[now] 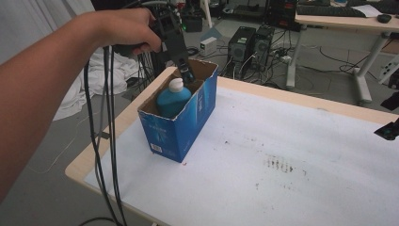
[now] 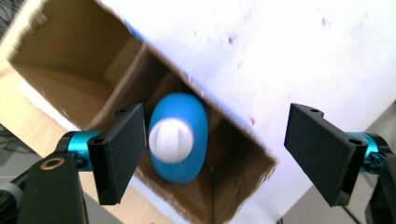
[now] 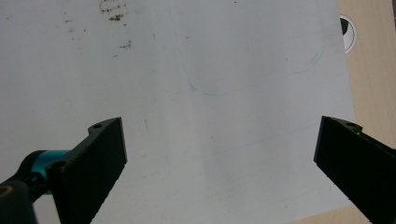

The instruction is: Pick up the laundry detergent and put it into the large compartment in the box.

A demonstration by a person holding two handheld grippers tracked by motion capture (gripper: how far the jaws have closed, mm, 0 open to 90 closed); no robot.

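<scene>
In the high view, the person's left forearm reaches in from the near left corner and stretches far across to the left hand (image 1: 124,30), which holds the left gripper (image 1: 187,73) tilted down over the open top of a blue cardboard box (image 1: 181,125). Two dark cables (image 1: 101,141) hang from that hand past the near left edge of the table (image 1: 94,155). The box stands at the far left of the white sheet (image 1: 282,141) that covers the tabletop, and inside it a blue bottle with a white cap (image 1: 173,96) stands upright in the nearer compartment.

The left gripper view looks straight down into the box (image 2: 60,56): a cardboard divider parts it in two, and the bottle (image 2: 177,135) is seen from above, cap uppermost, slightly blurred. The jaws are spread wide with nothing between them; one jaw sits just beside the bottle's shoulder, the other hangs out over the white sheet. Whether that jaw touches the bottle cannot be told. From the high view the gripper's tip is partly hidden by the box's rim, so the spread is clear only from its own camera.

At the far right edge of the high view the right gripper (image 1: 388,129) is cut off, a dark shape above the sheet. Its own view shows the right gripper (image 3: 219,158) with jaws wide apart and empty, over the stained white sheet (image 3: 210,93) and a strip of wooden table edge (image 3: 373,70).
</scene>
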